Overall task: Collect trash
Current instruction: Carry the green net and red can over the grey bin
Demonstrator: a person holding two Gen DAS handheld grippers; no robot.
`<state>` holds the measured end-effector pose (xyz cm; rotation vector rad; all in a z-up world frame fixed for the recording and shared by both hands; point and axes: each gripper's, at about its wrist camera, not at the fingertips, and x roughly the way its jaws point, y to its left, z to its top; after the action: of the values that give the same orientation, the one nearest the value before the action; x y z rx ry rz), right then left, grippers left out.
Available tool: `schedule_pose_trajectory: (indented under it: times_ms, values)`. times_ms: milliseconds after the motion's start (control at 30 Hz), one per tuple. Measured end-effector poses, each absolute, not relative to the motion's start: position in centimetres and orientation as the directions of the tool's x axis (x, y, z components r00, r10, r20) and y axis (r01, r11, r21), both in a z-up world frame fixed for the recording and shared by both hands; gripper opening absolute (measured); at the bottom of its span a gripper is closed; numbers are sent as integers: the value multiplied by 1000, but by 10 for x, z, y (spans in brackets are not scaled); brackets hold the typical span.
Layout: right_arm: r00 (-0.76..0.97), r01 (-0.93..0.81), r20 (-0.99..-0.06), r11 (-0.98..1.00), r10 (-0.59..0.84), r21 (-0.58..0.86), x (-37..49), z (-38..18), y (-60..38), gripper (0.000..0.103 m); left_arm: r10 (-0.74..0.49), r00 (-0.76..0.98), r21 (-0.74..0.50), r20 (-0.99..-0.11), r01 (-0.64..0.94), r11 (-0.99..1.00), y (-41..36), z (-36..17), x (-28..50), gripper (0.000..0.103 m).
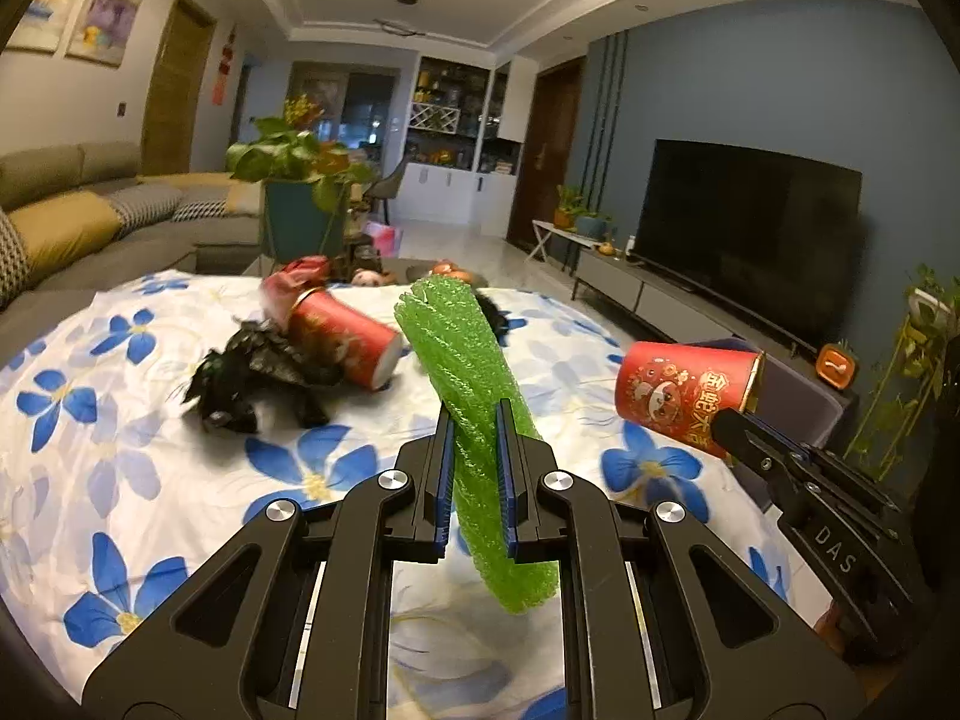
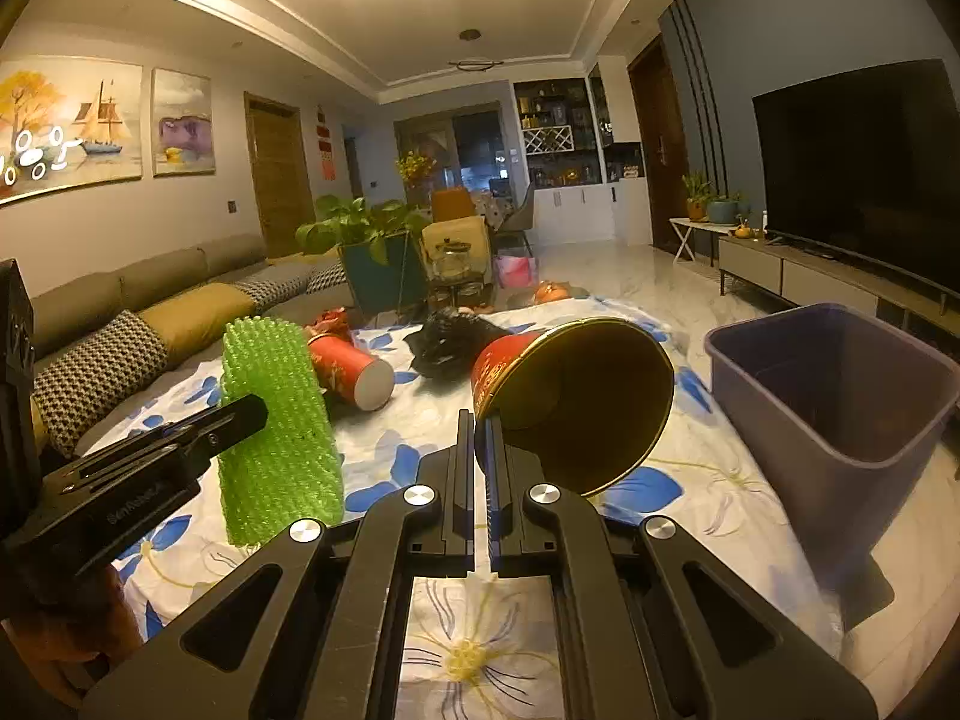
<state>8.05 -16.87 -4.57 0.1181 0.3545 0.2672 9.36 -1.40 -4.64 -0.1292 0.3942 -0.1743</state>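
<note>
— Floral cloth (image 1: 120, 450) spread over the table, living room behind with the sofa (image 1: 90, 222) and the dark TV (image 1: 750, 228). What have you got?

— Your left gripper (image 1: 475, 474) has its jaws clamped on the green foam net (image 1: 468, 396), held up off the cloth and tilted.

— And your right gripper (image 2: 480, 468)?

— Jaws pinched on the rim of a red paper cup (image 2: 576, 402), gold inside facing you, lifted clear. Purple bin (image 2: 840, 396) sits just to its right.

— On the table?

— A second red cup (image 1: 348, 342) on its side, touching a crumpled black bag (image 1: 258, 378).
</note>
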Motion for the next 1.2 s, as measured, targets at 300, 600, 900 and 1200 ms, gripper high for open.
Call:
schedule_pose_trajectory:
  times_ms: [300, 600, 900, 1200]
  values:
    - [925, -199, -294, 966, 241, 165, 68, -33, -194, 4, -246, 906, -117, -345, 218, 969, -53, -30, 92, 12]
    - [952, -138, -252, 979, 173, 151, 62, -20, -222, 4, -309, 895, -93, -322, 295, 951, -91, -10, 102, 12]
    - [979, -24, -199, 988, 54, 153, 66, -5, -270, 4, -381, 880, -77, -285, 375, 924, -144, 13, 121, 12]
    - [984, 79, -170, 983, -51, 164, 77, -2, -321, 4, -448, 851, -87, -274, 442, 893, -197, 17, 158, 12]
